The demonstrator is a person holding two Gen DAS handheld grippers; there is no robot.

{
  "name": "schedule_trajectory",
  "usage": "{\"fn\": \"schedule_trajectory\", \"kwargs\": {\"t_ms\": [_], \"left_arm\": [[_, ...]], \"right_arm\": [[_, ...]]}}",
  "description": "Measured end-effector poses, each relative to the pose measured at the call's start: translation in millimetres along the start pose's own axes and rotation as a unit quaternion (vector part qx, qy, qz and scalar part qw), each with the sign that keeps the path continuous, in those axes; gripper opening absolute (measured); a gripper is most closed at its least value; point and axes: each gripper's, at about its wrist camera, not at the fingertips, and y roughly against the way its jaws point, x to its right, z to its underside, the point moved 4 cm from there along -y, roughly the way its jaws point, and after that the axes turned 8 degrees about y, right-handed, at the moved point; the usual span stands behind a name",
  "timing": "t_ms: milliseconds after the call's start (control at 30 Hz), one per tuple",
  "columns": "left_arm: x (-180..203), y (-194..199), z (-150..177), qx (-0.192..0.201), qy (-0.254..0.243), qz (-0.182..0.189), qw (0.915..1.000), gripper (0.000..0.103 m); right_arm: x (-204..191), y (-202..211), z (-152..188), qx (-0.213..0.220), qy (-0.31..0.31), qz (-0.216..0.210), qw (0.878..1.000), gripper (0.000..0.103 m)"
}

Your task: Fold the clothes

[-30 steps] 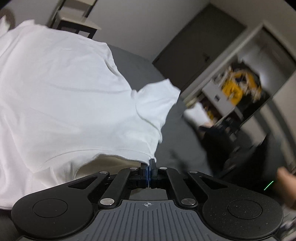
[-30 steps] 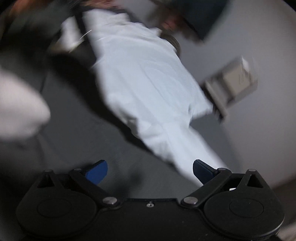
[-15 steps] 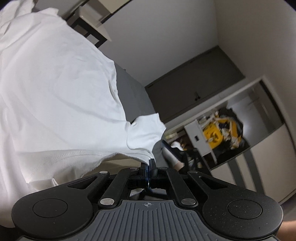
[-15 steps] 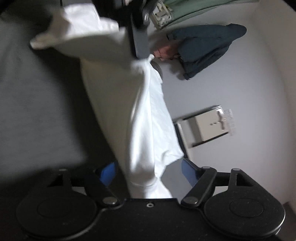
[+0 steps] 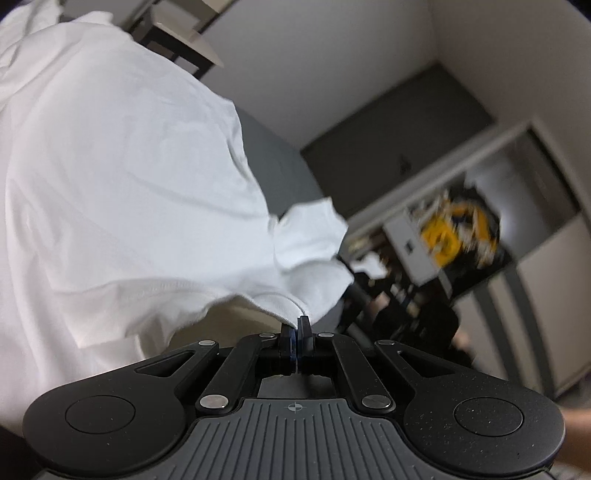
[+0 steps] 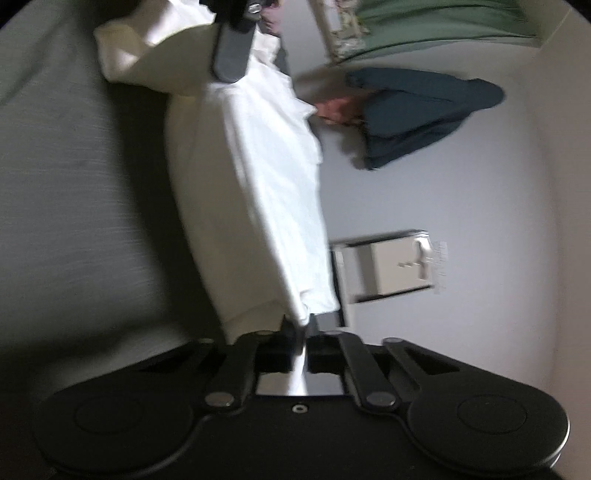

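Note:
A white T-shirt hangs in the air, spread out to the left in the left wrist view, one short sleeve drooping at the middle. My left gripper is shut on the shirt's hem. In the right wrist view the same white T-shirt stretches away as a long band above the grey bed. My right gripper is shut on its near edge. The left gripper shows at the top of that view, holding the far end.
A grey bed surface lies behind the shirt. A dark door and an open closet with yellow items stand beyond. A small side table, a dark blue garment and green fabric appear in the right wrist view.
My right gripper, open a second ago and with the shirt between its open fingers half a second ago, has shut on the shirt's edge. The left gripper keeps its hold on the lifted shirt.

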Motion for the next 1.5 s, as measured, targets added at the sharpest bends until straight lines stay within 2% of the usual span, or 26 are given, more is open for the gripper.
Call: {"fn": "schedule_trajectory", "kwargs": {"t_ms": [100, 200, 300, 433, 533, 767, 867, 900, 933, 967, 1000, 1033, 1100, 1167, 1233, 1300, 1367, 1433, 1500], "left_arm": [[8, -8, 11, -0.039, -0.056, -0.029, 0.9972, 0.0], [13, -22, 25, -0.086, -0.107, -0.057, 0.9889, 0.0], [13, -30, 34, -0.114, -0.126, -0.07, 0.983, 0.0], [13, -27, 35, -0.12, -0.132, -0.072, 0.9812, 0.0], [10, -25, 33, -0.124, -0.131, -0.075, 0.9807, 0.0], [2, -25, 43, -0.13, -0.157, -0.095, 0.9743, 0.001], [2, -16, 40, -0.137, -0.14, -0.087, 0.9769, 0.007], [3, -12, 39, -0.144, -0.138, -0.083, 0.9764, 0.014], [6, -4, 36, -0.146, -0.141, -0.077, 0.9761, 0.029], [8, 5, 33, -0.147, -0.145, -0.071, 0.976, 0.04], [11, 17, 27, -0.136, -0.148, -0.062, 0.9776, 0.062], [12, 31, 19, -0.115, -0.149, -0.056, 0.9805, 0.072], [11, 61, -1, -0.064, -0.14, -0.044, 0.9871, 0.073], [0, 95, -31, 0.0, -0.104, -0.05, 0.9933, 0.073], [-16, 131, -61, 0.083, -0.076, -0.077, 0.9906, 0.073], [-36, 164, -91, 0.158, -0.039, -0.13, 0.978, 0.073], [-56, 191, -117, 0.225, -0.007, -0.17, 0.9594, 0.073], [-76, 212, -137, 0.271, 0.028, -0.185, 0.9441, 0.073], [-90, 226, -149, 0.3, 0.053, -0.186, 0.9341, 0.073]], "right_arm": [[-15, 13, 9, 0.009, 0.027, -0.06, 0.998, 0.003], [-28, 22, 16, 0.015, 0.039, -0.114, 0.993, 0.003], [-31, 23, 18, 0.019, 0.031, -0.139, 0.99, 0.002], [-26, 29, 15, 0.022, 0.01, -0.166, 0.986, 0.002], [-30, 31, 12, 0.018, 0.024, -0.187, 0.982, 0.002], [-24, 21, 10, 0.0, 0.012, -0.202, 0.979, 0.005], [-5, 9, 7, -0.009, -0.026, -0.238, 0.971, 0.015], [4, 9, 10, -0.009, -0.048, -0.25, 0.967, 0.028], [11, 10, 13, -0.006, -0.068, -0.26, 0.963, 0.051], [20, 12, 17, 0.002, -0.091, -0.267, 0.96, 0.06], [31, 13, 20, 0.009, -0.121, -0.269, 0.956, 0.063], [43, 14, 22, 0.015, -0.152, -0.269, 0.951, 0.063], [70, 10, 24, 0.022, -0.219, -0.255, 0.941, 0.063], [98, 9, 19, 0.04, -0.273, -0.229, 0.933, 0.065], [119, 9, 8, 0.066, -0.307, -0.217, 0.924, 0.074], [133, 9, -13, 0.095, -0.322, -0.206, 0.919, 0.081], [141, 8, -43, 0.108, -0.314, -0.191, 0.924, 0.084], [147, 11, -74, 0.123, -0.297, -0.188, 0.928, 0.084], [154, 17, -114, 0.138, -0.301, -0.193, 0.924, 0.084]]}}
